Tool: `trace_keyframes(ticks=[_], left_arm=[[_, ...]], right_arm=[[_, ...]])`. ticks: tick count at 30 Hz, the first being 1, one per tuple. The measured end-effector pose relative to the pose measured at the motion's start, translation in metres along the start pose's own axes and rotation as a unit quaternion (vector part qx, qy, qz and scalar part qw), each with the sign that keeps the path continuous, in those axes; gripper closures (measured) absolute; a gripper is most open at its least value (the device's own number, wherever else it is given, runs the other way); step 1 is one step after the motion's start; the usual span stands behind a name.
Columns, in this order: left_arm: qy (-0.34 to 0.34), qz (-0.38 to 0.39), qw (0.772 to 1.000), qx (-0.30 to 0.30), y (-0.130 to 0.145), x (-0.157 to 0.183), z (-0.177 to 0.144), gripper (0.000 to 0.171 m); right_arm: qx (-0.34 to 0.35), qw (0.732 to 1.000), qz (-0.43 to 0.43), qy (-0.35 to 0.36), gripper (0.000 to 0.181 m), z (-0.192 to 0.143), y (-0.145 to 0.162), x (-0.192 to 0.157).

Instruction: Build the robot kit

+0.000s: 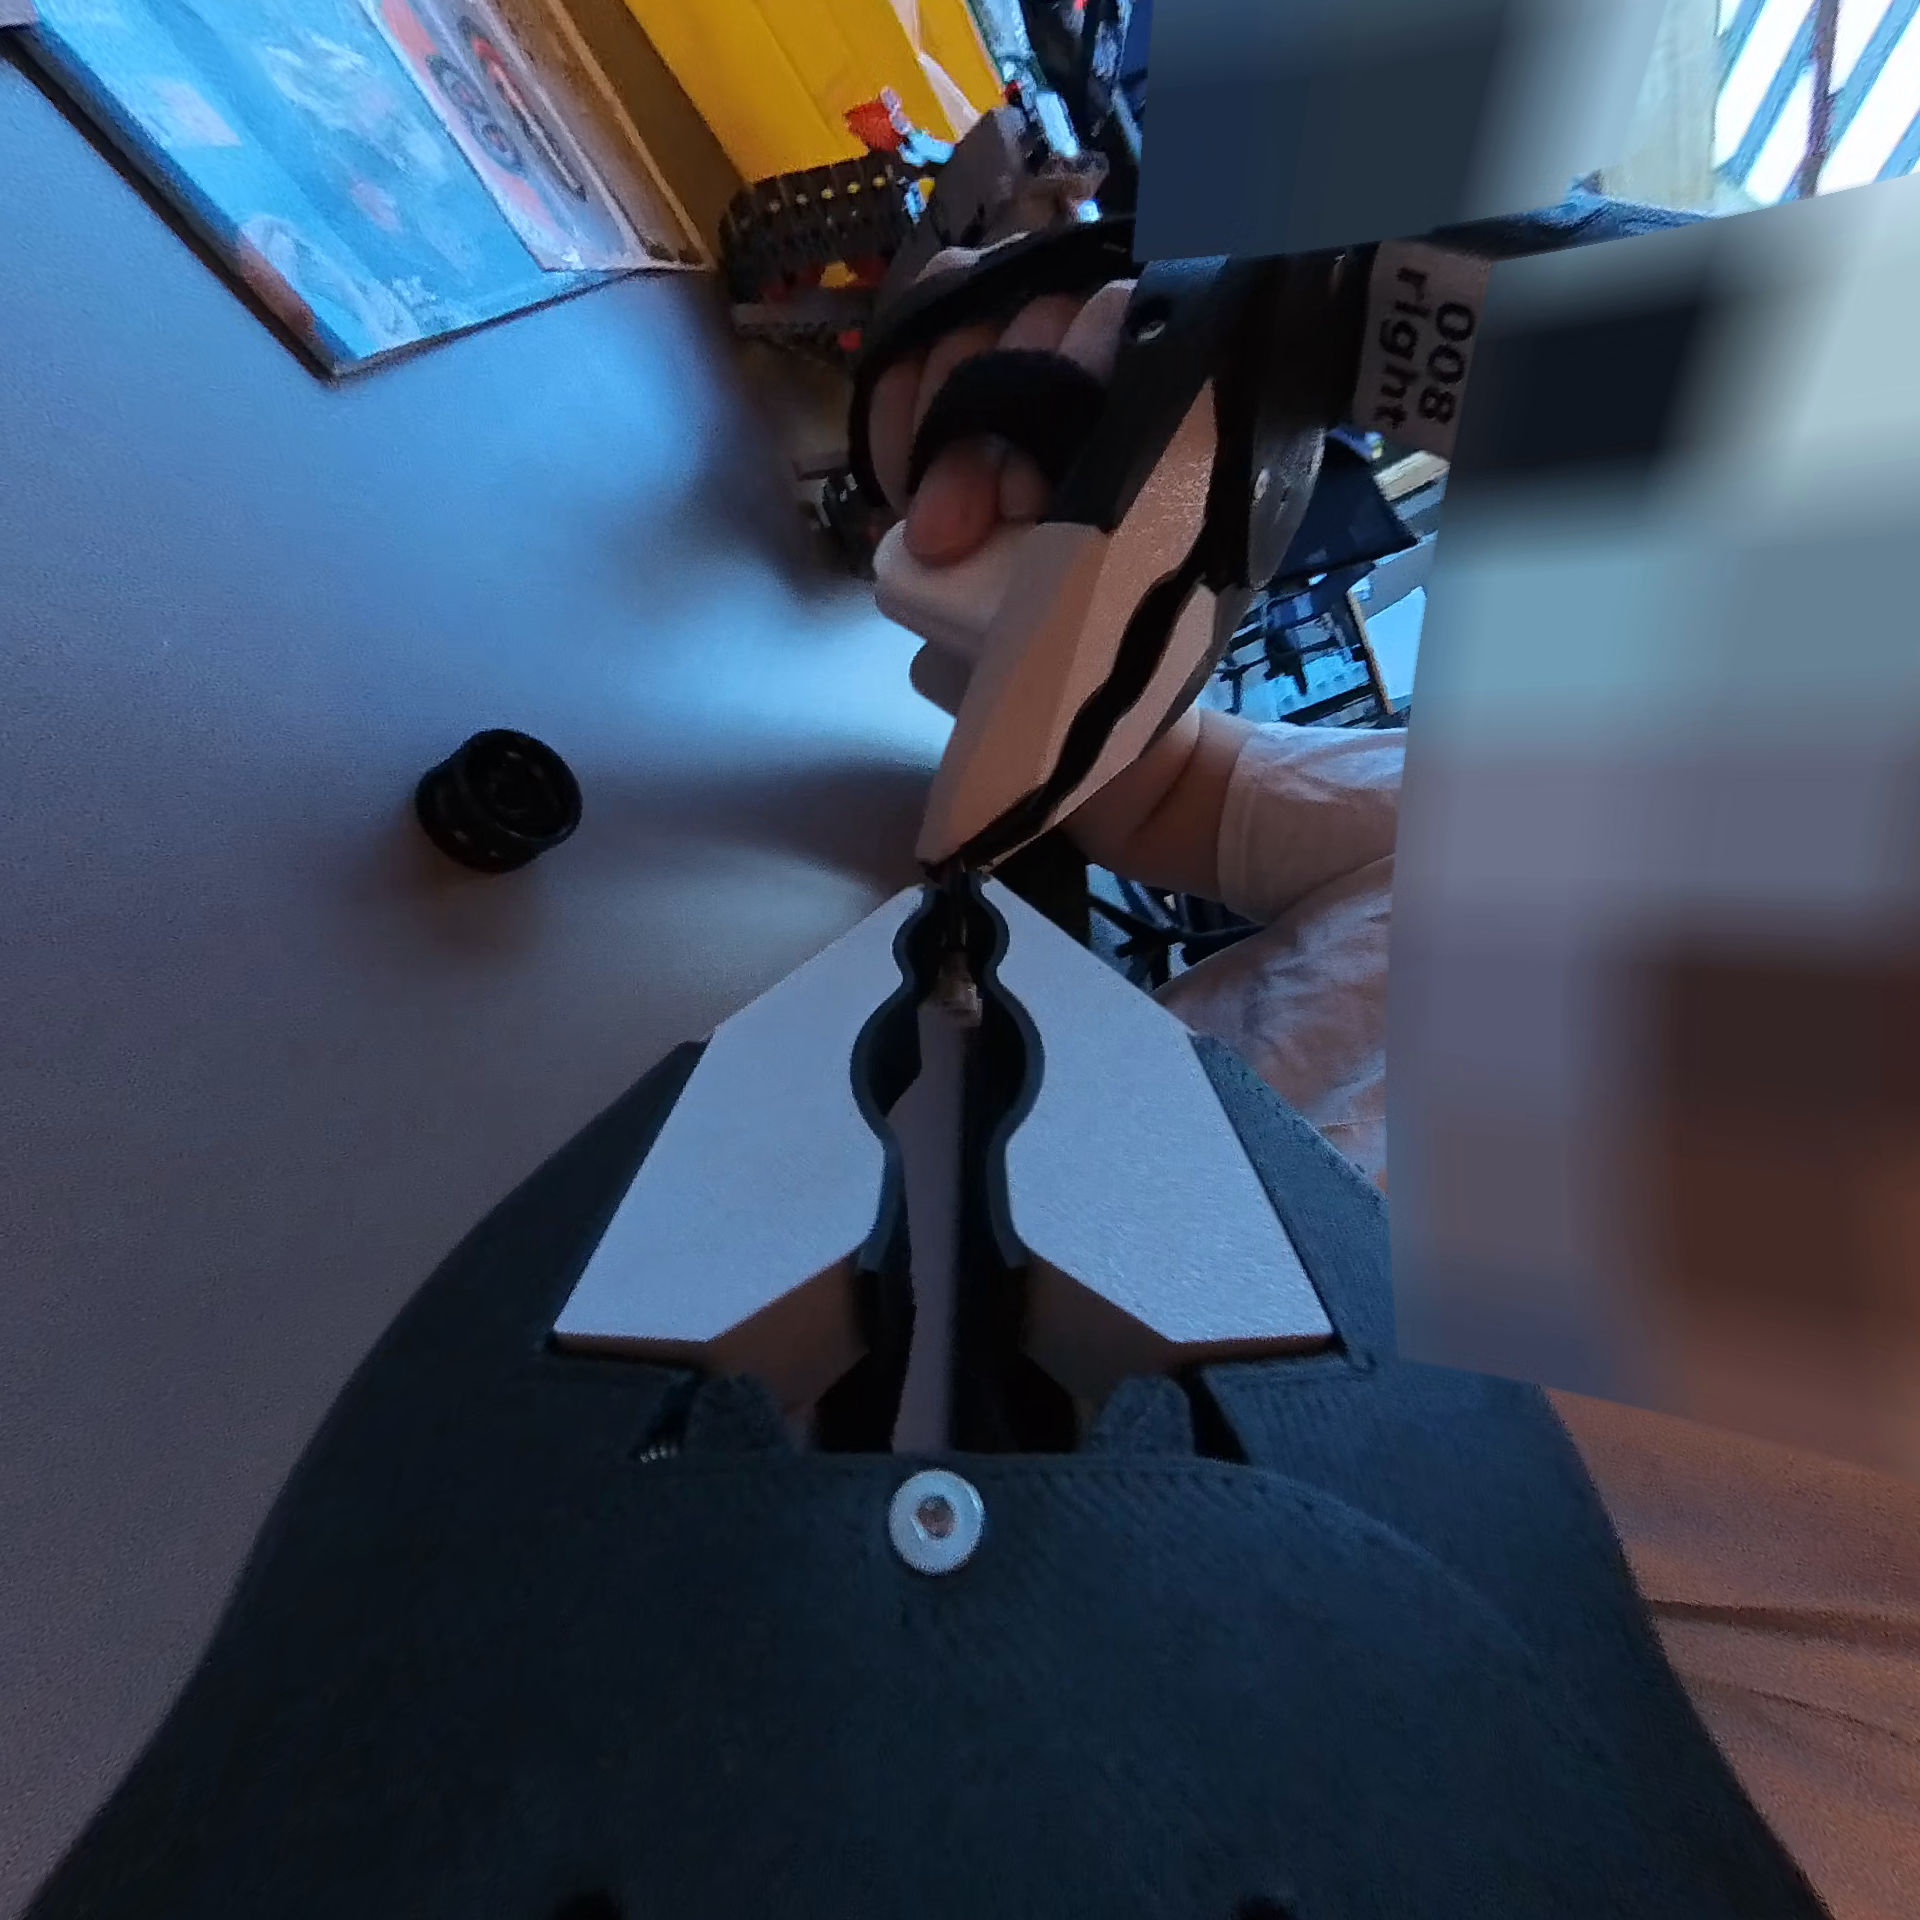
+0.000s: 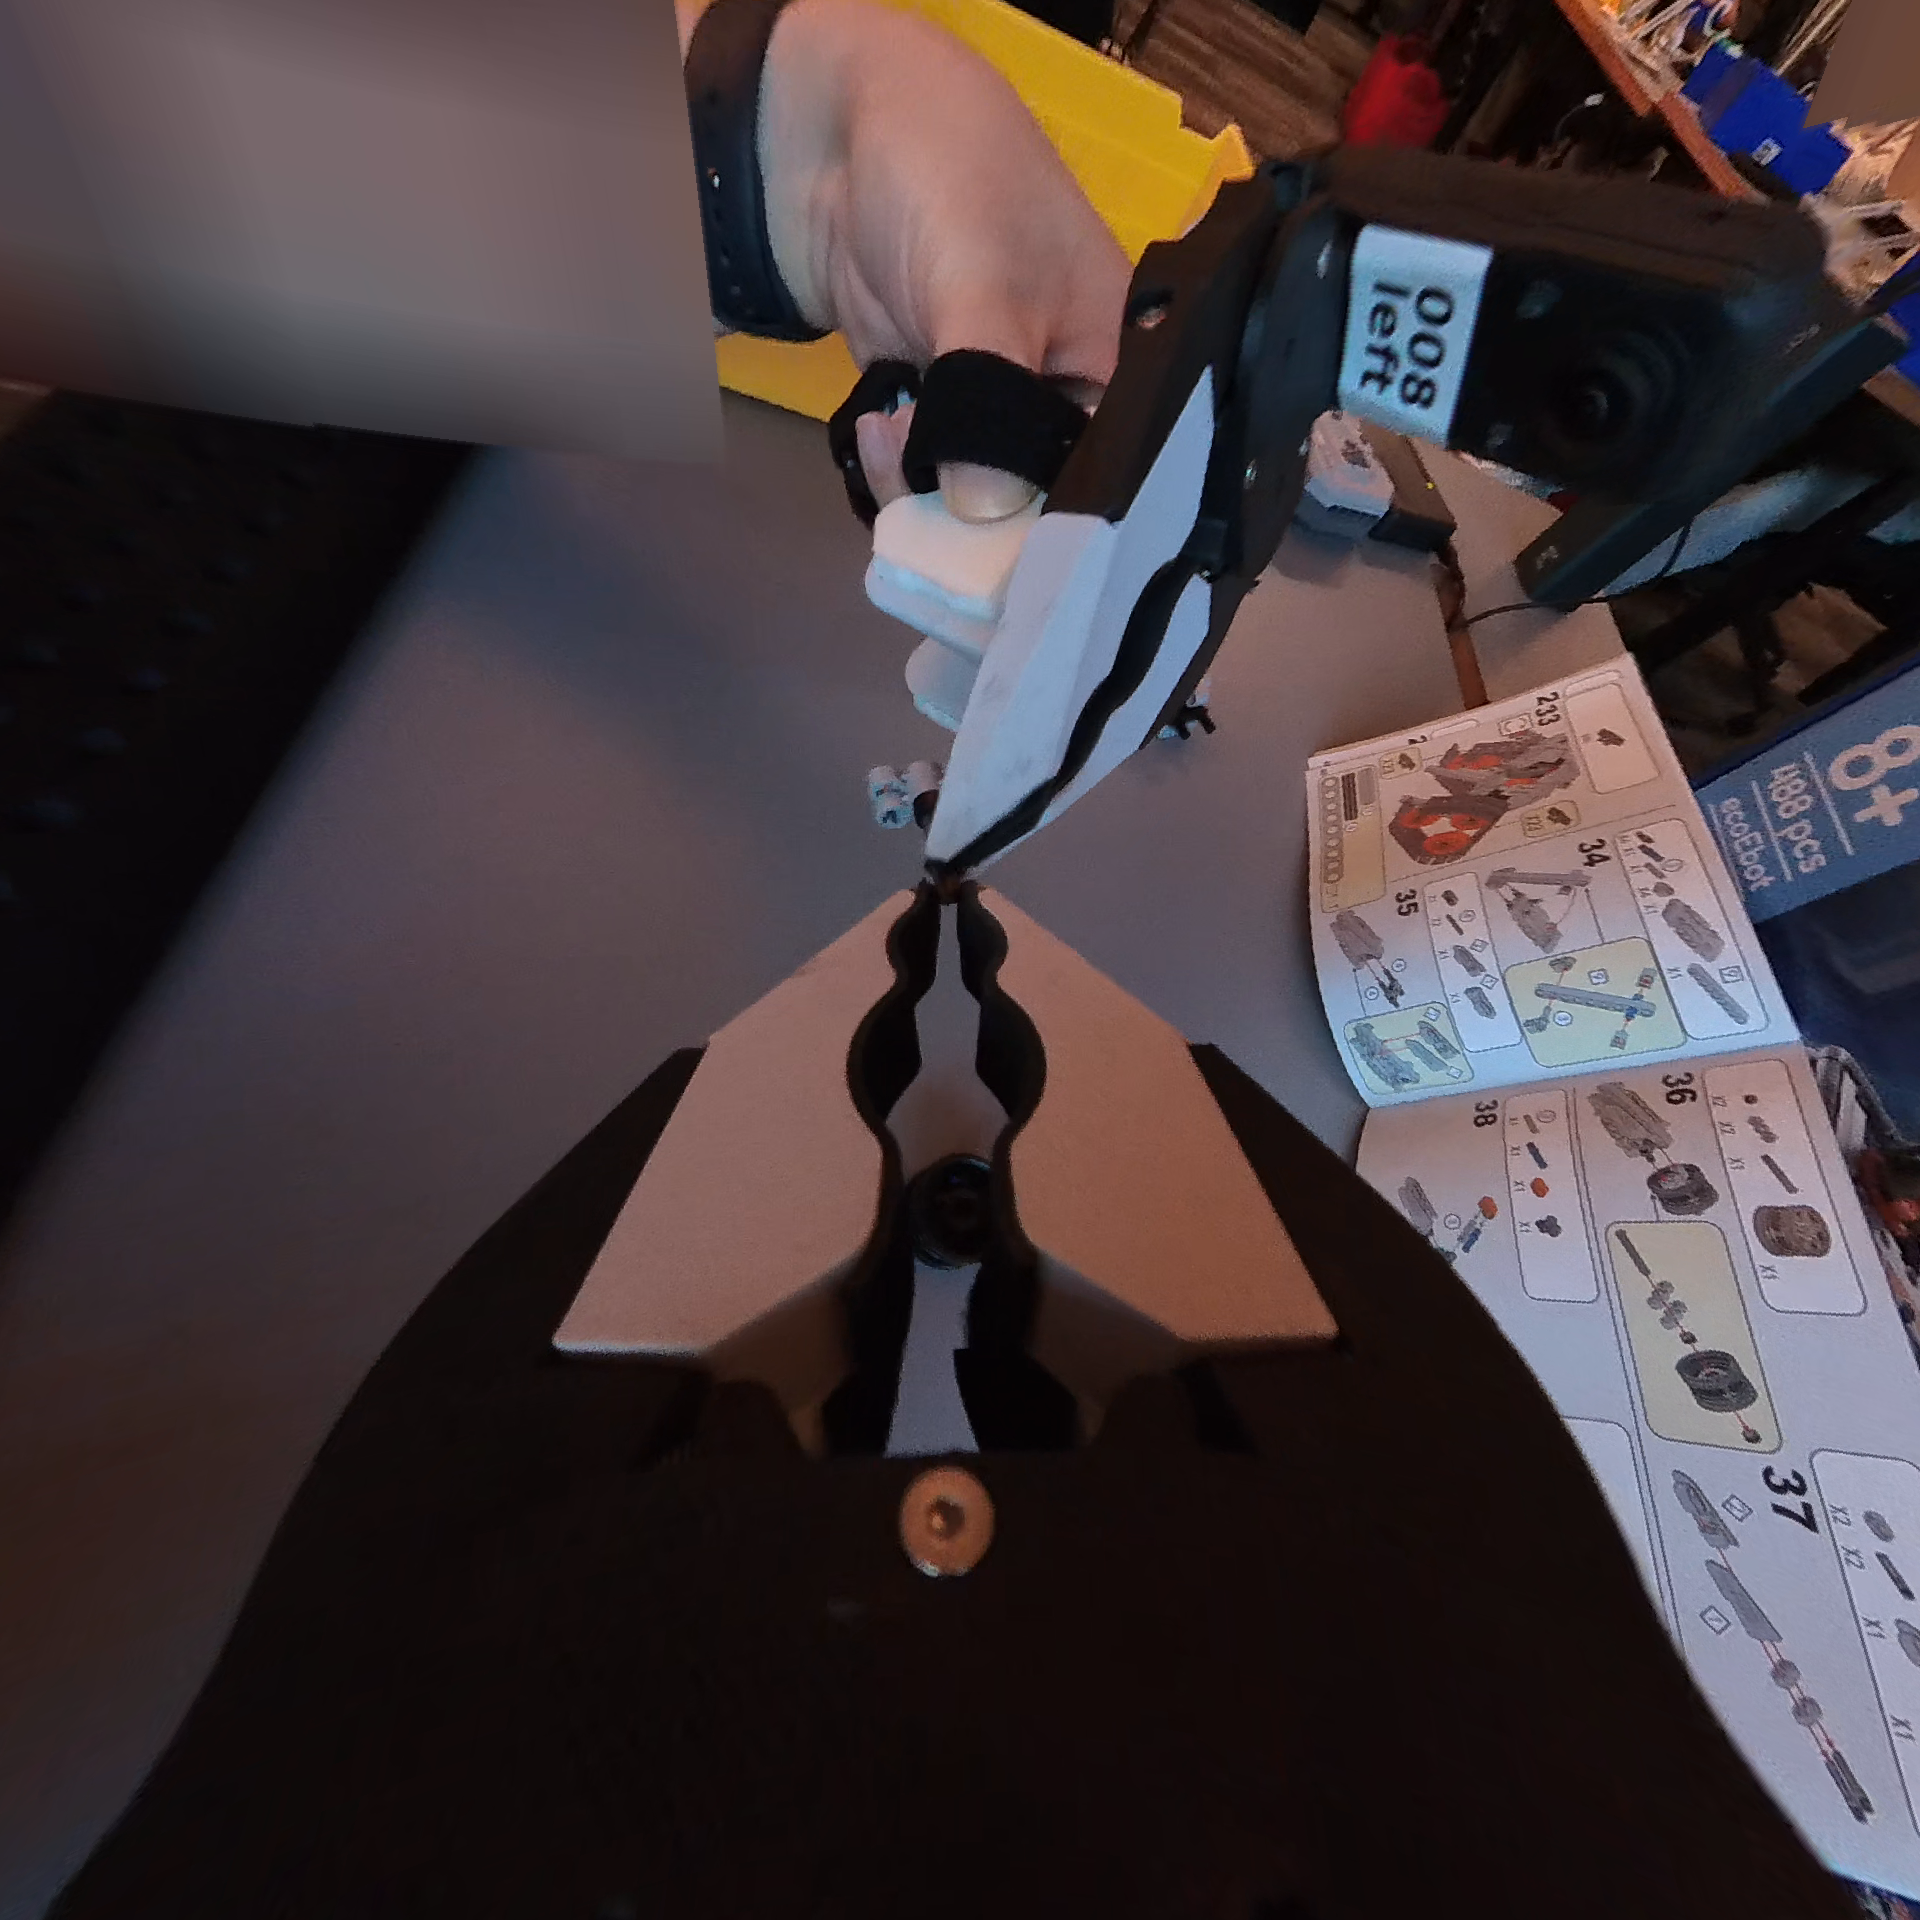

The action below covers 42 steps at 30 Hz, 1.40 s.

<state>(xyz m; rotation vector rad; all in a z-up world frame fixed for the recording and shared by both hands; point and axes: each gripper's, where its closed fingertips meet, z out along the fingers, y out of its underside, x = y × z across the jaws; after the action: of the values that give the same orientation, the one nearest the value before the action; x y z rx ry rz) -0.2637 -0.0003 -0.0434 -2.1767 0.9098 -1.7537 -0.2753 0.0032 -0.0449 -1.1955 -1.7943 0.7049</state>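
Note:
My left gripper (image 1: 951, 896) and my right gripper (image 2: 943, 891) meet tip to tip above the grey table (image 1: 260, 623). Both are shut on a thin dark rod (image 1: 954, 925). The rod runs back between the left fingers and ends in a small tan piece (image 1: 958, 1000). The right gripper shows in the left wrist view (image 1: 951, 864), held by a hand. The left gripper shows in the right wrist view (image 2: 935, 868). A black wheel (image 1: 499, 800) lies on the table to the left of the left gripper. It also shows through the right gripper's gap (image 2: 951, 1210).
An open instruction booklet (image 2: 1558, 1039) lies to the right, with a blue box (image 2: 1808, 800) behind it. A yellow bin (image 2: 1091, 135) stands at the back. Small pale pieces (image 2: 899, 790) lie near the tips. A dark studded mat (image 2: 156, 675) lies left. A tracked model (image 1: 821, 239) stands by a printed box (image 1: 312, 177). The grippers are tip to tip, or close to it. The black wheel (image 1: 499, 800) is about 12 centimeters from both grippers' fingertips.

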Motion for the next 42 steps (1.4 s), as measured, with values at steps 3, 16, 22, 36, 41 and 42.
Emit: trace_keyframes(ticks=[3,16,22,36,41,42], left_arm=[[0.029,-0.007,0.999,0.038,-0.012,0.005,-0.004,0.168],[0.053,0.024,0.978,0.198,-0.06,0.005,-0.022,0.161],[0.085,-0.01,0.974,0.209,-0.063,0.008,-0.024,0.145],[-0.024,0.08,0.979,0.189,-0.06,0.0,-0.016,0.167],[-0.008,0.076,0.976,0.204,-0.063,0.001,-0.016,0.166],[-0.008,0.075,0.976,0.207,-0.064,0.001,-0.016,0.166]], right_arm=[[0.012,1.0,0.013,0.018,0.179,-0.006,-0.003,0.008],[0.03,0.985,0.009,0.17,0.179,-0.033,-0.007,0.055],[-0.001,0.971,-0.08,0.225,0.179,-0.034,-0.008,0.059],[-0.014,0.972,-0.084,0.221,0.179,-0.029,-0.004,0.057],[-0.009,0.97,-0.086,0.228,0.179,-0.032,-0.005,0.059],[-0.01,0.969,-0.084,0.232,0.179,-0.032,-0.004,0.06]])
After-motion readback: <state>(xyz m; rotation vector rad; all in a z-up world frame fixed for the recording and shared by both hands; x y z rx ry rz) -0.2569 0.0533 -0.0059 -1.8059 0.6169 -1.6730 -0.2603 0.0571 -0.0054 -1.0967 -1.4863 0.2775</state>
